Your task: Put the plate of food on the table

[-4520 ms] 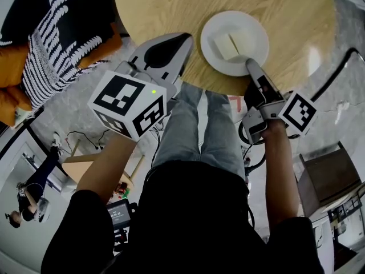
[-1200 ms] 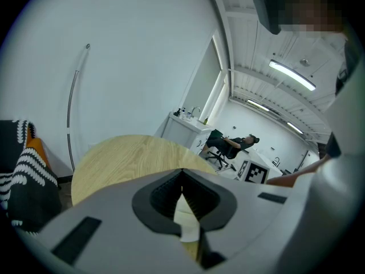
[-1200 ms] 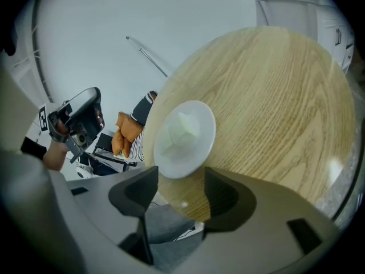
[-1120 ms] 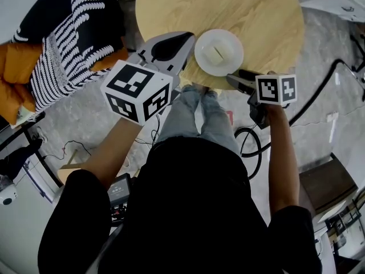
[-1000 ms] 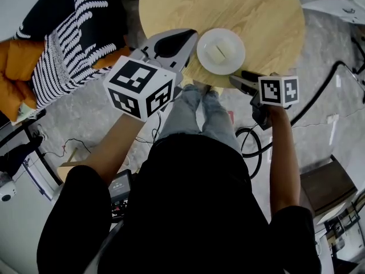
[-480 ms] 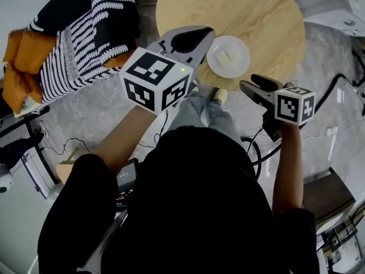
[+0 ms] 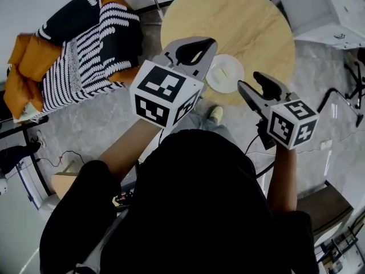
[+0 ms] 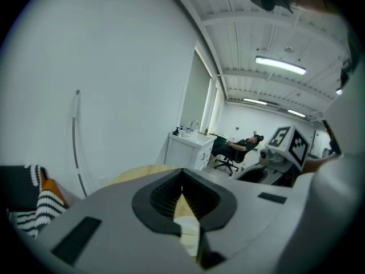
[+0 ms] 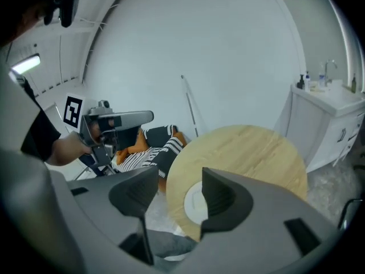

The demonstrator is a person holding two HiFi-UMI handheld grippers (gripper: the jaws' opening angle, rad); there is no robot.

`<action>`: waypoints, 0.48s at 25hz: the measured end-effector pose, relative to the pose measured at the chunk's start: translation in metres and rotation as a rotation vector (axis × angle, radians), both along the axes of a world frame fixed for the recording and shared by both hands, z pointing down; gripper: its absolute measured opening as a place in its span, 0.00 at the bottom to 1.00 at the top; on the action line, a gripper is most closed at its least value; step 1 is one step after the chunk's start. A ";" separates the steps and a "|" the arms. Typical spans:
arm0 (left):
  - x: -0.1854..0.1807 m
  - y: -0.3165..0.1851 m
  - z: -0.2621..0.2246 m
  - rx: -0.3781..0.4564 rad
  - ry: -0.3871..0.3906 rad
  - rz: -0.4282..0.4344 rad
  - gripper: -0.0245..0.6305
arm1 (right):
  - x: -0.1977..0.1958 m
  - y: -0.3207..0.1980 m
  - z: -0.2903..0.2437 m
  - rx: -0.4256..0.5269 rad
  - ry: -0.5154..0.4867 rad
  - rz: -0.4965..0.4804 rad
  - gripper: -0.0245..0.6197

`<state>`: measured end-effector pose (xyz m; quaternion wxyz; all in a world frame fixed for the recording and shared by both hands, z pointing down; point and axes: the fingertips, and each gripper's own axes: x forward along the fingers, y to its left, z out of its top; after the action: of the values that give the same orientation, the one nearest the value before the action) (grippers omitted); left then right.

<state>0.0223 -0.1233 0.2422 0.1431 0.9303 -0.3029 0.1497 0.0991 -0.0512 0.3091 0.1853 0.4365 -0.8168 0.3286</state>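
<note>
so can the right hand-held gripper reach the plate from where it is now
Probably yes: the right hand-held gripper is open and empty, held just beside the plate at the near edge of the table, with nothing between them.

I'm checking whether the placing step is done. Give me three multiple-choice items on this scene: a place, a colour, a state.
1. Where is the plate? A on the round table, near its edge; B on the floor; C in a hand-held gripper.
2. What colour is the plate? A blue; B white; C black.
3. How is the right hand-held gripper? A shut on the plate; B shut, empty; C open, empty.

1 A: it rests on the tabletop by the near edge. 2 B: it shows white. 3 C: its jaws stand apart, gripping nothing.
</note>
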 end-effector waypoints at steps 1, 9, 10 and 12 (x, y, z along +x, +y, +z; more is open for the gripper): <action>0.000 0.000 -0.004 0.026 -0.022 -0.011 0.05 | 0.001 -0.003 -0.007 0.031 0.018 0.024 0.42; 0.008 0.004 -0.041 0.176 -0.037 -0.033 0.05 | 0.011 -0.024 -0.060 0.244 0.020 0.209 0.42; 0.008 0.005 -0.045 0.187 -0.033 -0.038 0.05 | 0.011 -0.024 -0.065 0.258 0.015 0.218 0.42; 0.008 0.006 -0.051 0.206 -0.030 -0.046 0.05 | 0.013 -0.024 -0.073 0.285 0.017 0.236 0.41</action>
<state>0.0300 -0.1175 0.1910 0.0455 0.9305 -0.3401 0.1281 0.1123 -0.0753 0.2364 0.0885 0.5538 -0.7967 0.2252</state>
